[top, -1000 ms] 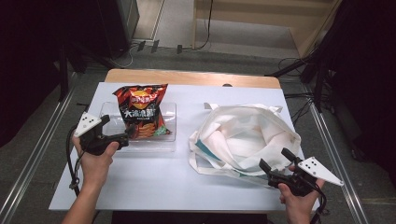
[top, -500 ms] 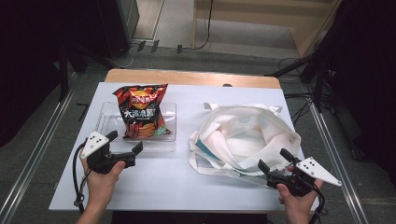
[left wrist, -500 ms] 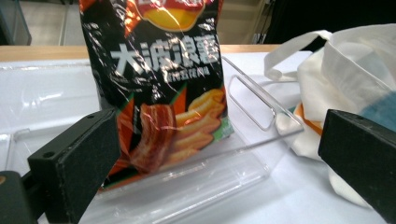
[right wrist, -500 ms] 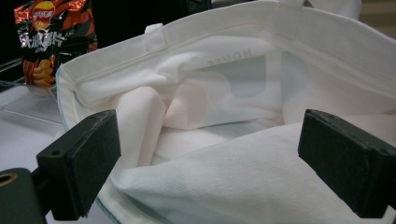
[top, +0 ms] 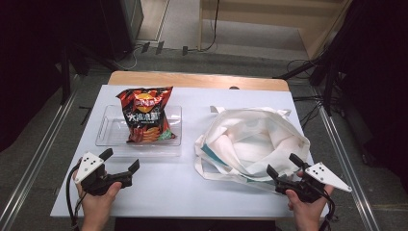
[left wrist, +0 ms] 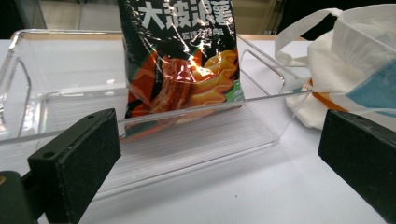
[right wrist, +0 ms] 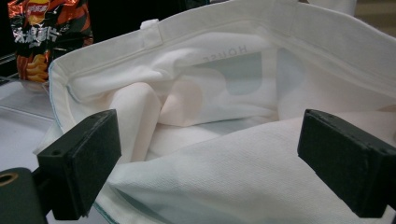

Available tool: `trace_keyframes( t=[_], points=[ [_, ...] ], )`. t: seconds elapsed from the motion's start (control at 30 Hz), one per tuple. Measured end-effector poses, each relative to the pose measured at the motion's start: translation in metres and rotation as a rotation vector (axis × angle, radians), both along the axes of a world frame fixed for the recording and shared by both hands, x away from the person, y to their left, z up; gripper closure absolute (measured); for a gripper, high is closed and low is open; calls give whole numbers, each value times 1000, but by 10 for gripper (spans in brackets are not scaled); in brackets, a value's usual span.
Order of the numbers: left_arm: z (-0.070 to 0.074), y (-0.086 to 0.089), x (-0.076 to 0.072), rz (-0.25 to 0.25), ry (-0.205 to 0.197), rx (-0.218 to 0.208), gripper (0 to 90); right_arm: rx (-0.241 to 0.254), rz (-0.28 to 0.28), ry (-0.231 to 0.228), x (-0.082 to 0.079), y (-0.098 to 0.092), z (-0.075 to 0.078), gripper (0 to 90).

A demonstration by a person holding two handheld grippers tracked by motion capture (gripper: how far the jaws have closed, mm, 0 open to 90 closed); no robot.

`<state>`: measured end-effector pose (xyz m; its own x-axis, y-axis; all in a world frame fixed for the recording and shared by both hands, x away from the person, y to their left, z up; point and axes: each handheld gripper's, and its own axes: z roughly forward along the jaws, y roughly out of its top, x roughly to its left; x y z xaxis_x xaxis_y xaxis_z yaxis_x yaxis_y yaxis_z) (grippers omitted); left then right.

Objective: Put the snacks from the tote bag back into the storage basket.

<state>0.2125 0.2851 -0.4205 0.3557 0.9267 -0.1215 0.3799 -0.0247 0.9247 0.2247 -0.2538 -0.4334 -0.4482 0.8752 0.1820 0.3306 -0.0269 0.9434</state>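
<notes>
While lit, white table amid darkness.

Crisp bag: glossy foil-like plastic film, crinkled, with bright glints over the print.
Tray: clear hard plastic, smooth and shiny; its base looked finely ribbed in the left gripper view.
Tote bag: white woven cloth, matt, soft and creased, with a visible weave in the right gripper view.
Counter: smooth white surface, matt with a faint sheen; a bare wooden edge showed at the far side.
Fingers: black, matt, slightly grainy pads on both grippers.
Gripper plates: flat pale grey, matt, drilled with small holes.
</notes>
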Motion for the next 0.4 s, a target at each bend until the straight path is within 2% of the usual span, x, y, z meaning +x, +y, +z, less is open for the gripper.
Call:
trace_keyframes(
  t=[0.13,0.3,0.4],
  points=[
    [-3,2,-7,2,-9,22,0,9,-20,-3,0,-5,-1,61],
    [-5,5,-9,6,1,15,0,10,-26,-1,1,-8,-3,62],
    [-6,5,-9,9,-7,12,0,8,-26,2,1,-6,-4,62]
  ],
)
